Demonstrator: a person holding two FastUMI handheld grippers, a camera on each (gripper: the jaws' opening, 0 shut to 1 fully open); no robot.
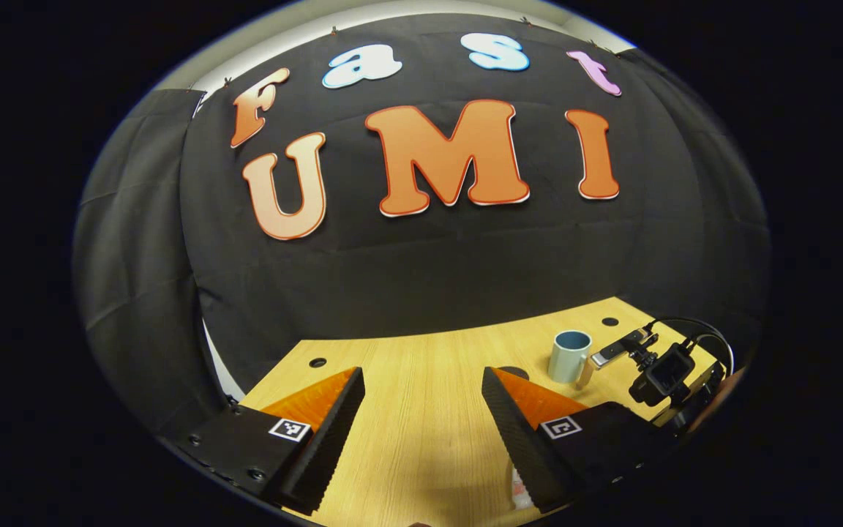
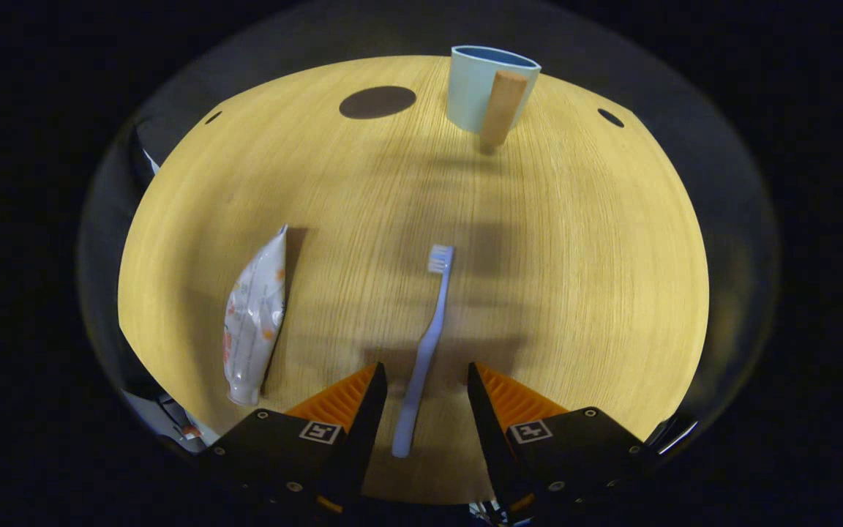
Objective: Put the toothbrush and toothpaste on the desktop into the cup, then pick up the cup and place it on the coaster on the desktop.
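Toothbrush: slim pale-blue plastic toothbrush (image 2: pixel 425 344) flat on the wooden desk (image 2: pixel 575 293), handle between right claw (image 2: pixel 421 384) fingers, spread, not touching.
Handling: likely light, stiff, slippery; grip mid-handle.
Toothpaste: soft white tube (image 2: pixel 252 318) alongside.
Cup: light-blue mug (image 2: pixel 478 88) upright, far.
Left claw (image 1: pixel 421 388): released, empty.

right gripper (image 2: pixel 421 380) straddles toothbrush (image 2: pixel 424 344)

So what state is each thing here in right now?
toothbrush: lying flat on the desktop, handle between the open fingers of the right hand-held gripper, not gripped.
toothpaste tube: lying flat, untouched.
cup: upright, apparently empty.
coaster: bare.
left hand-held gripper: open, holding nothing.
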